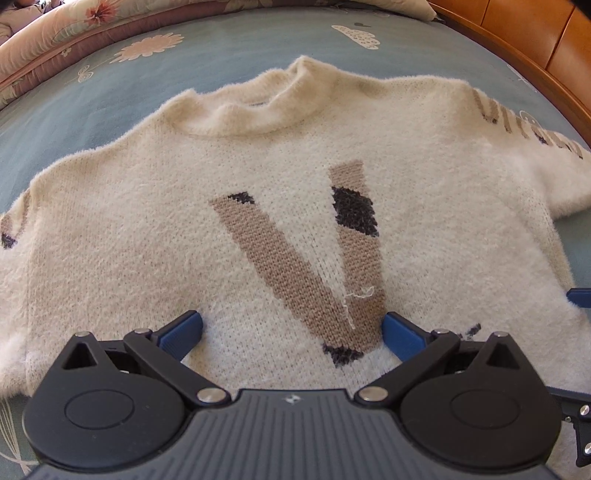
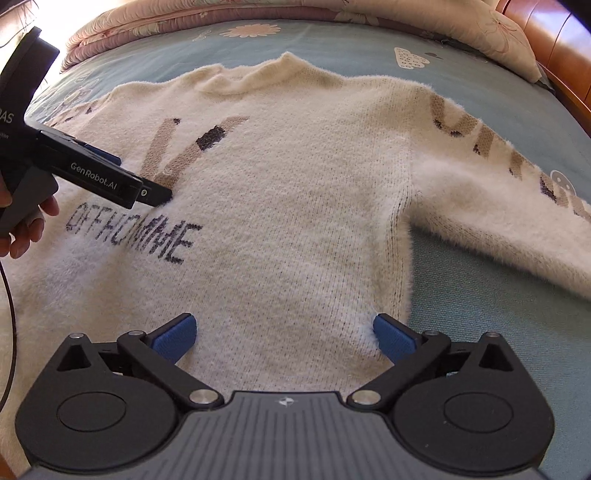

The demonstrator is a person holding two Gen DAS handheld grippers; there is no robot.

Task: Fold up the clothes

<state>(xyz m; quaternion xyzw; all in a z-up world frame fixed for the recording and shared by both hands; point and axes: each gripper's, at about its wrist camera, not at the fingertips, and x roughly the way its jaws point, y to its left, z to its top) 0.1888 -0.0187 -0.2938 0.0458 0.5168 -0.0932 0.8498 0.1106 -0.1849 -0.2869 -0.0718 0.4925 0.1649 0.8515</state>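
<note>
left to right. a hand at the left edge of the right wrist view holds the left gripper, jaws spread wide, nothing between them. it hangs low over the sweater, above the bottom of the big tan v on the chest, prob lined up to pinch or press the body near the middle.

sweater lies face up on the bed, spread flat across the blue sheet, collar toward the far edge by the folded quilt, hem toward the cameras. cream, fuzzy knit, tan and dark lettering; a loose thread hangs by the v. dark text sits under the v.

right gripper is also released, jaws wide, empty. it sits over the sweater's right side seam, one blue pad right by the edge where knit meets sheet, likely placed to take that side.

right sleeve runs out toward the bed's right edge, by the wood headboard, lying flat, lettering down its length. left sleeve mostly out of view.

body and sleeve lie unfolded now; no crease shows.
</note>
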